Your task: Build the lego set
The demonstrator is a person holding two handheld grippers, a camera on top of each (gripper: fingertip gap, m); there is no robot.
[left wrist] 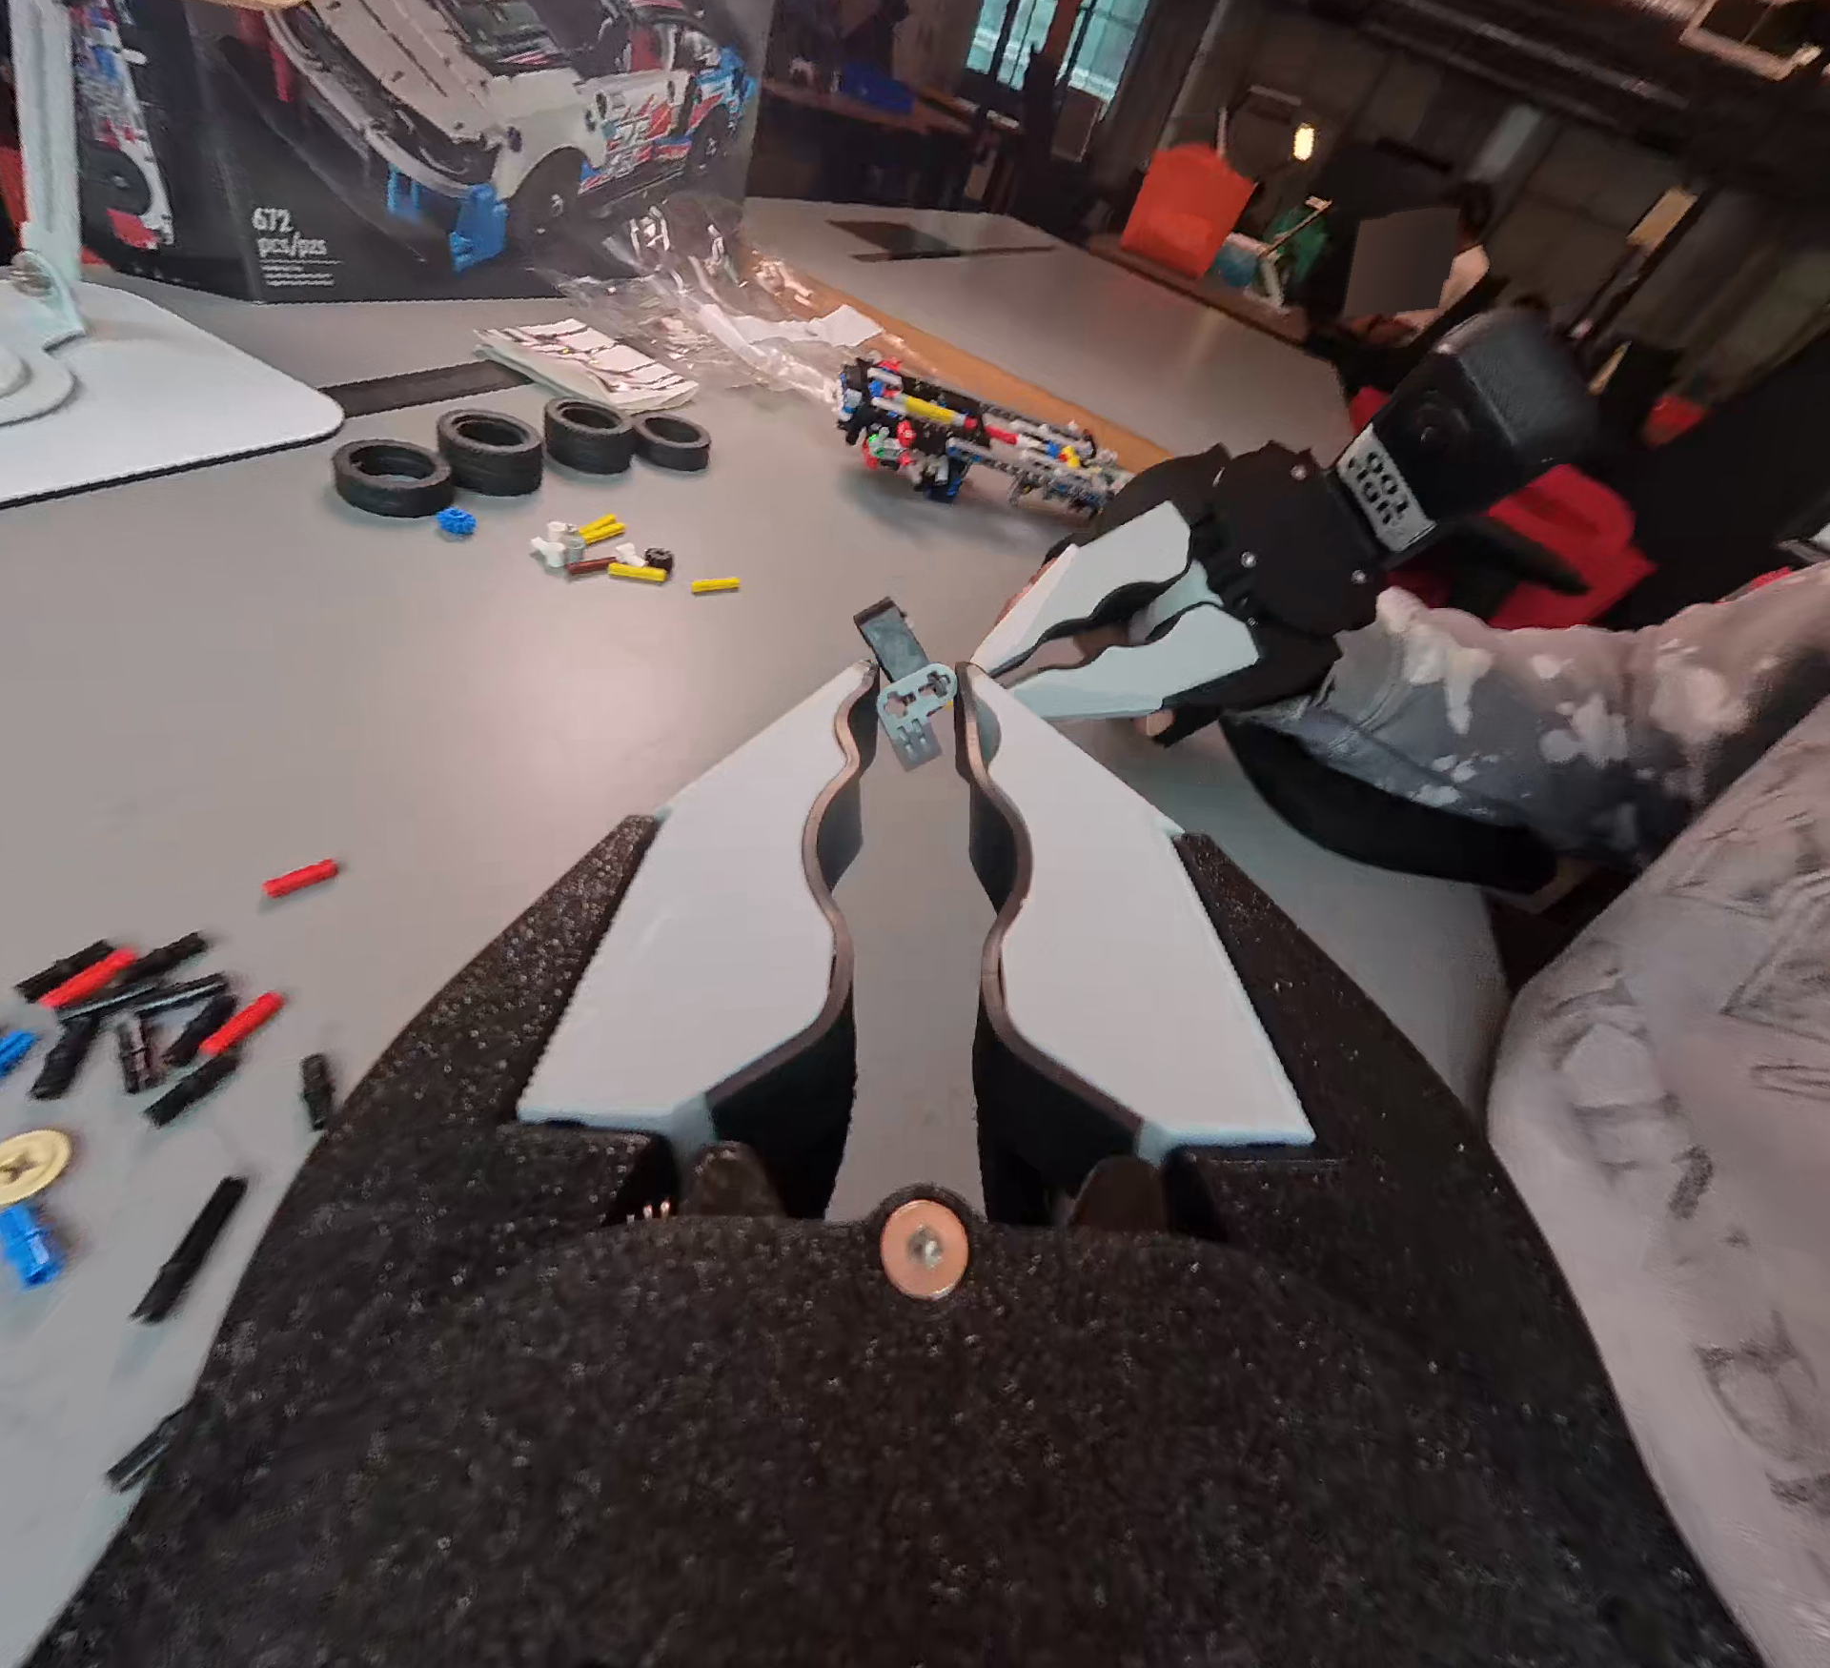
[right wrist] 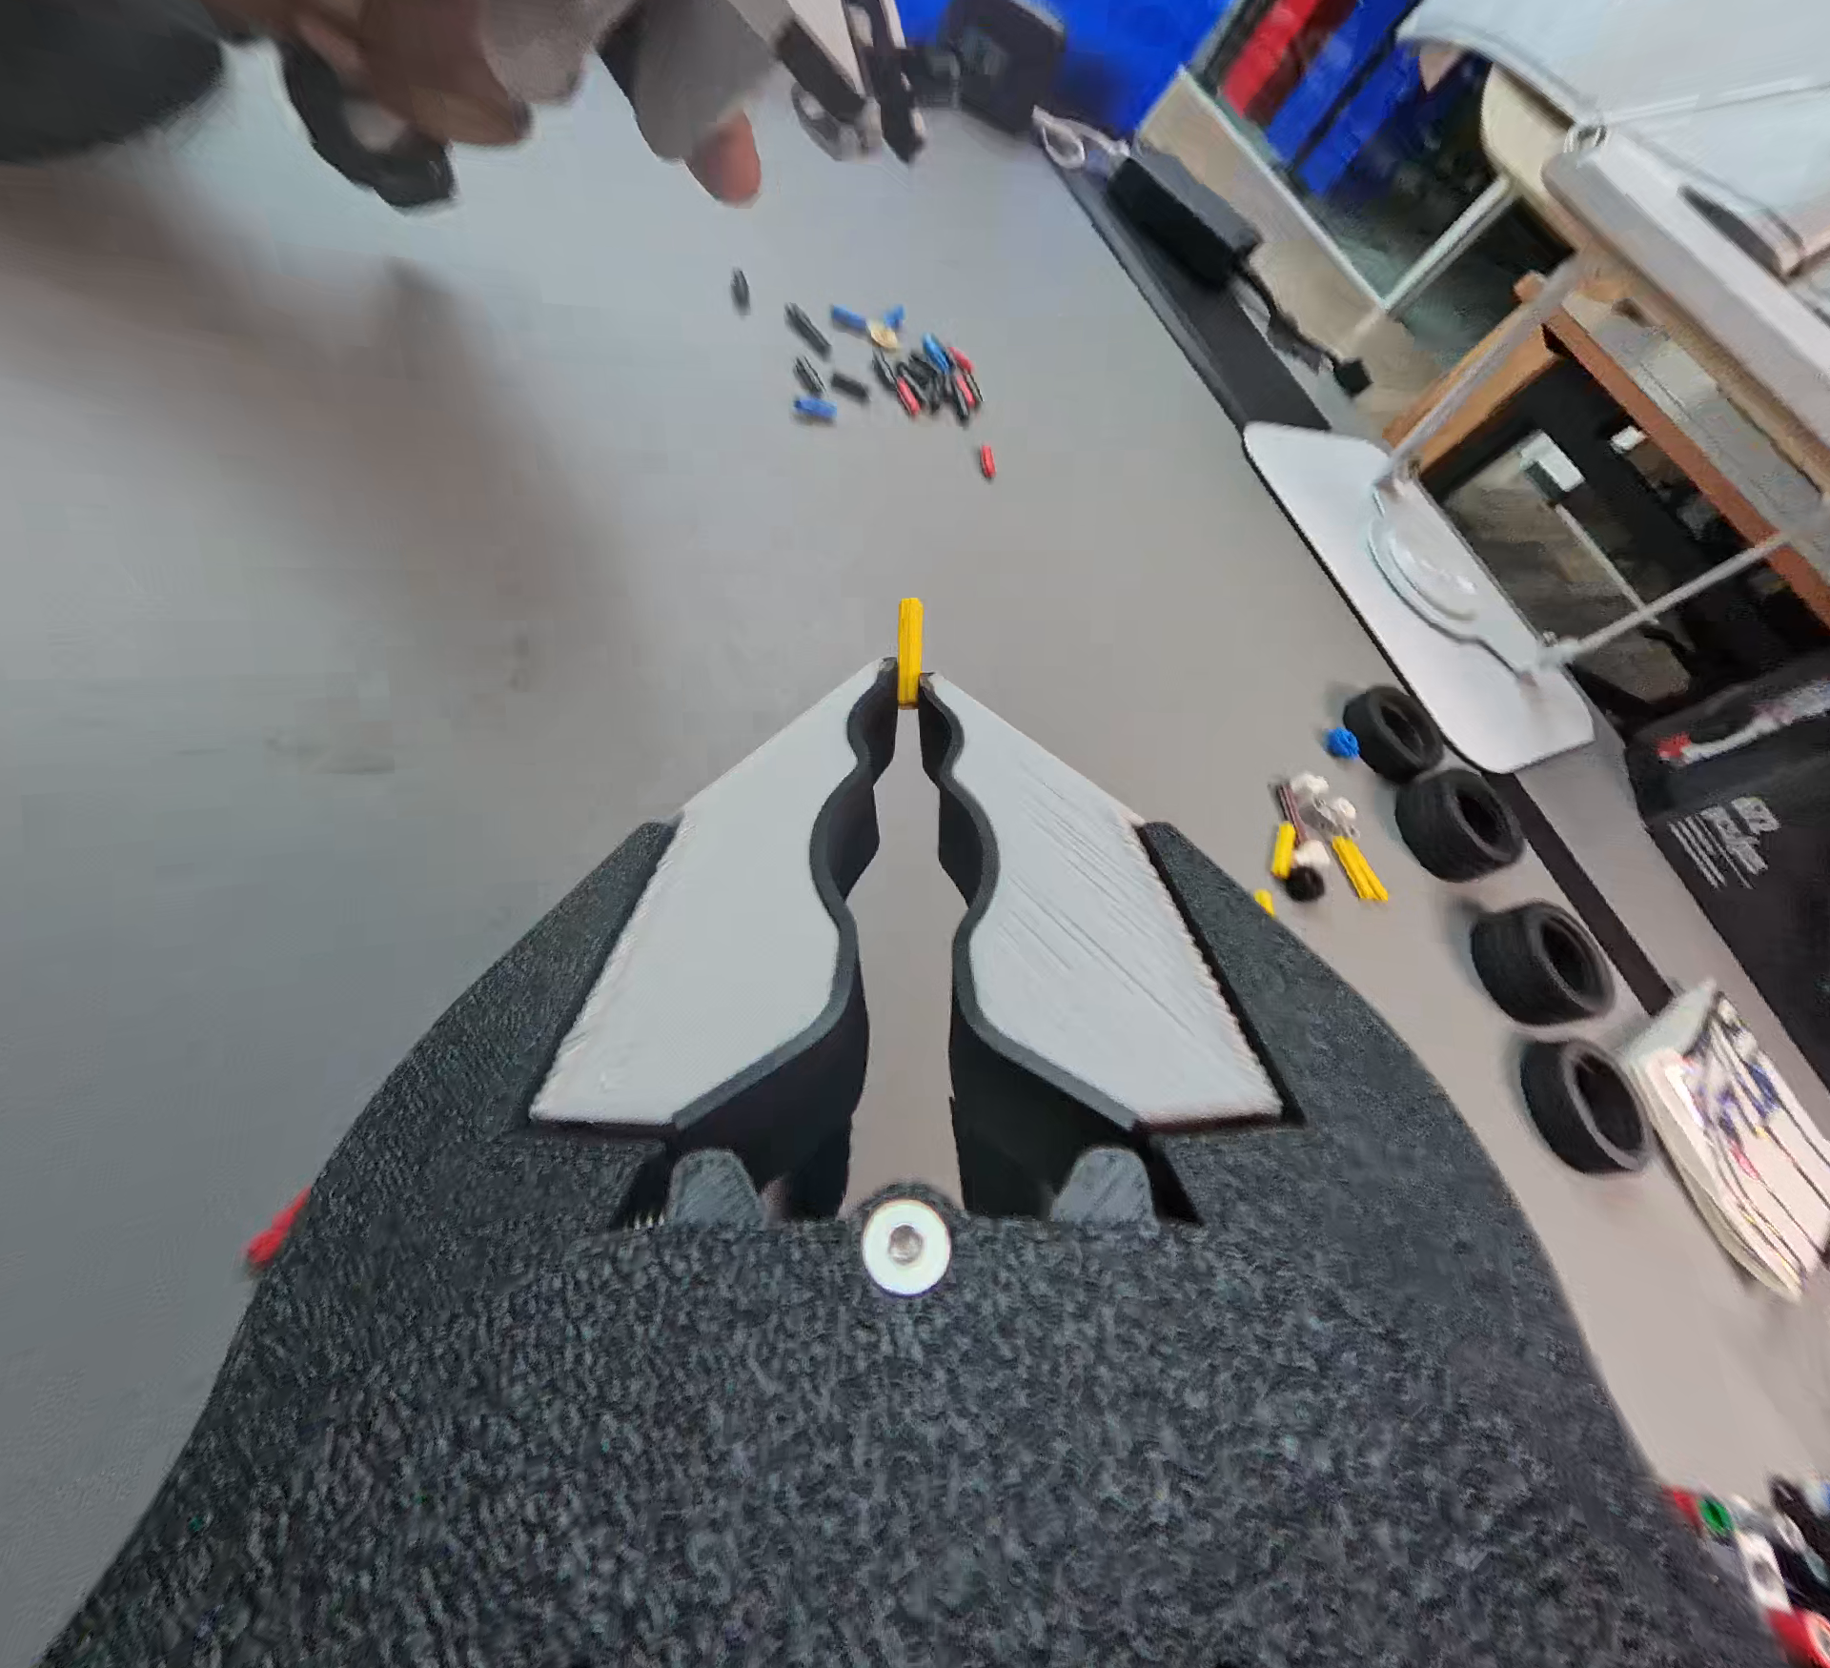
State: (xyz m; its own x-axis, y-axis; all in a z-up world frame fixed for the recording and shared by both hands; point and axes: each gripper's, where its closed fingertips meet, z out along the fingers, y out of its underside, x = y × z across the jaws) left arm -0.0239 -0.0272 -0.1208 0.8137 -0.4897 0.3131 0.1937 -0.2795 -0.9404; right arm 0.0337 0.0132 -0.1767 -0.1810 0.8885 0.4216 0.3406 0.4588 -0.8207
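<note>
L claw (left wrist: 916,680) grips grey piece (left wrist: 913,709); R claw (right wrist: 909,680) grips yellow pin (right wrist: 909,645).

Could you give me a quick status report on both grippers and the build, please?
Left gripper shut on grey connector piece. Right gripper shut on yellow axle. Chassis waits on the table, nothing between.

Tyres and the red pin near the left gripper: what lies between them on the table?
In the left wrist view, bare grey table separates the tyres from the red pin; the yellow and white bits lie off to the right.
</note>
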